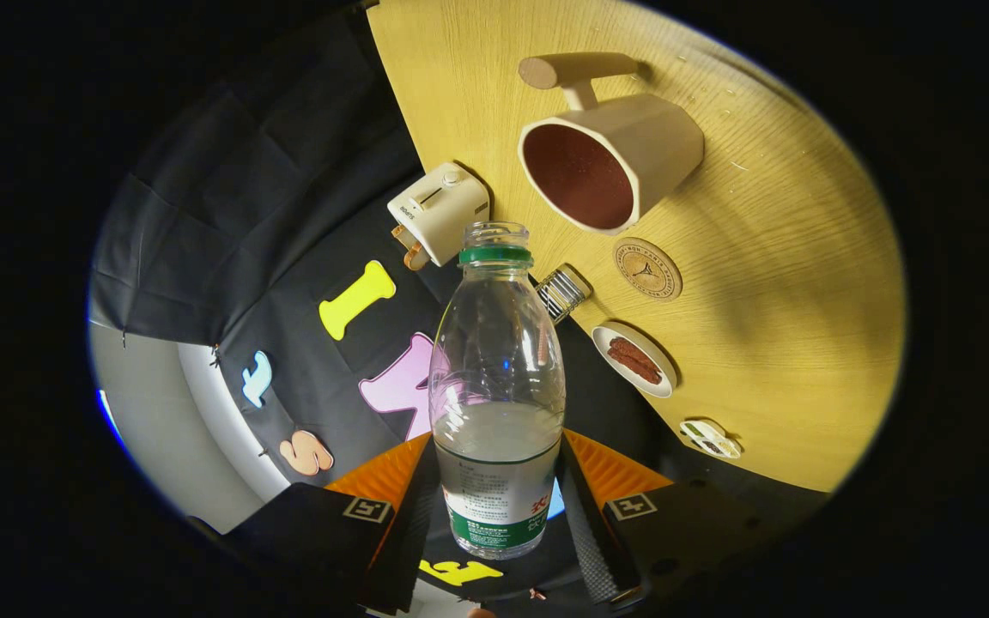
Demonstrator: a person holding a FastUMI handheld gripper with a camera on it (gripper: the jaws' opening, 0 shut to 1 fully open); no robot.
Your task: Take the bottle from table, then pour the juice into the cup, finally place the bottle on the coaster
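Light wood-grain table (803,283) surface occupies the far side of the gripper view, tilted steeply, with the dark booth wall (228,215) beside it.

Toaster (440,211): a small cream unit with a slot and a knob on top, at the table's edge beside the wall.

Bottle (497,386): a clear plastic bottle with a green neck ring, uncapped, its open mouth pointing away from the camera. It sits between the two fingers (413,515), with its labelled base nearest the camera. Clear liquid fills the lower part, up to a level just above the label.

Gripper (497,506): the jaws are closed to the width of the bottle, and both fingers press on its lower body, one on each side. The bottle is held off the table.

Small striped object (561,293): just beyond the bottle's shoulder, at the table edge; its type cannot be told.

Cup (610,159): a cream mug with a dark reddish interior and a straight peg handle, well beyond the bottle's mouth.

Coaster (647,269): a round cork disc with a printed emblem, just beside the cup's base and apart from the bottle.

Plate (634,360): a small white dish carrying brown strips of food, near the coaster.

Small round item (709,437): white with a dark pattern, further along the table edge.
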